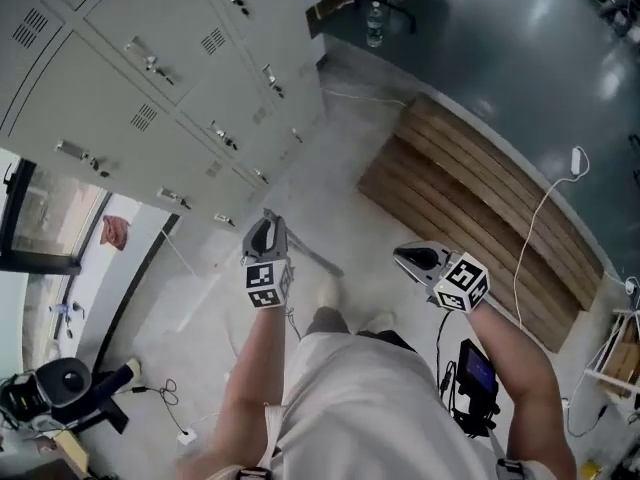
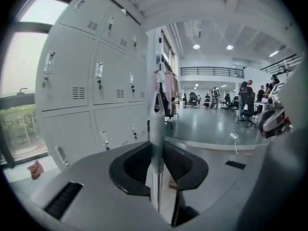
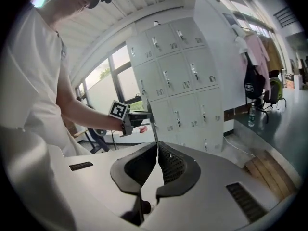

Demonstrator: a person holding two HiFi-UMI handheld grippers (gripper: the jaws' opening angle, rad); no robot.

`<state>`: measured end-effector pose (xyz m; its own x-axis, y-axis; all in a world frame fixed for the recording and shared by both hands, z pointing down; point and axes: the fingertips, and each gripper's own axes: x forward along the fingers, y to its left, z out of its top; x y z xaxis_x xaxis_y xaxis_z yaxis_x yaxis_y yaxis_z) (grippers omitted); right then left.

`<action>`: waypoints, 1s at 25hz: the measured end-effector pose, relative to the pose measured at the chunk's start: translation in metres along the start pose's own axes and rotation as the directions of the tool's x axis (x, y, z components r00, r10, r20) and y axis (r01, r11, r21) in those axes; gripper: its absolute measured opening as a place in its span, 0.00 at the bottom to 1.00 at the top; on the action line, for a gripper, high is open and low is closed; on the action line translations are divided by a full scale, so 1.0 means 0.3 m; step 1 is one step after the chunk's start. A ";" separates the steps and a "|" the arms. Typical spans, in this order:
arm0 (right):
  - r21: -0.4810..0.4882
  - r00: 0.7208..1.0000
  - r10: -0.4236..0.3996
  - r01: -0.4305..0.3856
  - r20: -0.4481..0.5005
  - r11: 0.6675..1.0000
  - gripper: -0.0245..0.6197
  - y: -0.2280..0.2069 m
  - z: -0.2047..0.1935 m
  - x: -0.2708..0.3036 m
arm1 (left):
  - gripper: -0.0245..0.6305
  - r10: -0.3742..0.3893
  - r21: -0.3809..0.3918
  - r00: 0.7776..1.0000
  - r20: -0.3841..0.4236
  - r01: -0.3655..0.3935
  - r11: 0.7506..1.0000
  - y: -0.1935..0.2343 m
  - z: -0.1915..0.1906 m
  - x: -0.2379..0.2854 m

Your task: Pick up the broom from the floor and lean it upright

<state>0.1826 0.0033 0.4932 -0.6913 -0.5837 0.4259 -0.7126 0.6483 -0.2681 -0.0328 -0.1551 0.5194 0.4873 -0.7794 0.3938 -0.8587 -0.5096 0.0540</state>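
Left gripper point(image 2: 155, 149) is clamped on the broom handle point(image 2: 156, 124); the thin grey pole is pinched between both pads and runs straight up past the tips in the left gripper view. Right gripper point(image 3: 157, 147) is closed tip to tip with nothing held; in the head view it is carried to the right of the handle, clear of it. In the head view the handle is seen slanting from the left gripper down and right towards the person's shoes point(image 1: 330, 293); its lower end and the brush cannot be made out. In the right gripper view the same pole is seen rising to the left gripper, just beyond the closed tips. Grey lockers point(image 1: 150, 68) are stood just beyond the left gripper; pale floor point(image 1: 240, 308) is seen below both. A slatted wooden bench point(image 1: 470, 208) is laid to the right, with a white cable point(image 1: 540, 218) draped across it; a bottle point(image 1: 374, 25) is stood past the far end of the lockers.
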 end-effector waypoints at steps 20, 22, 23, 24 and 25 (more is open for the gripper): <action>-0.063 0.915 0.293 -0.322 -0.276 0.945 0.07 0.123 0.154 0.904 | 0.16 0.376 -0.303 0.878 -0.296 -0.459 0.835 0.972 -0.562 -0.017; -0.055 0.907 0.305 -0.334 -0.289 0.941 0.07 0.132 0.149 0.953 | 0.16 0.367 -0.308 0.880 -0.301 -0.454 0.836 1.019 -0.579 0.050; -0.049 0.904 0.309 -0.337 -0.297 0.940 0.07 0.135 0.144 0.966 | 0.16 0.362 -0.307 0.881 -0.304 -0.450 0.838 1.037 -0.586 0.085; -0.043 0.900 0.309 -0.337 -0.306 0.941 0.07 0.134 0.137 0.973 | 0.16 0.357 -0.305 0.882 -0.307 -0.447 0.841 1.055 -0.592 0.121; -0.035 0.899 0.306 -0.333 -0.315 0.942 0.07 0.130 0.129 0.976 | 0.16 0.353 -0.307 0.883 -0.310 -0.444 0.842 1.074 -0.596 0.159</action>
<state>-0.0522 -0.1614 0.5739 -0.8012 -0.1725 0.5729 -0.4373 0.8223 -0.3640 -0.3146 -0.2914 0.7197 0.0777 -0.7551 0.6510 -0.9880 0.0293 0.1520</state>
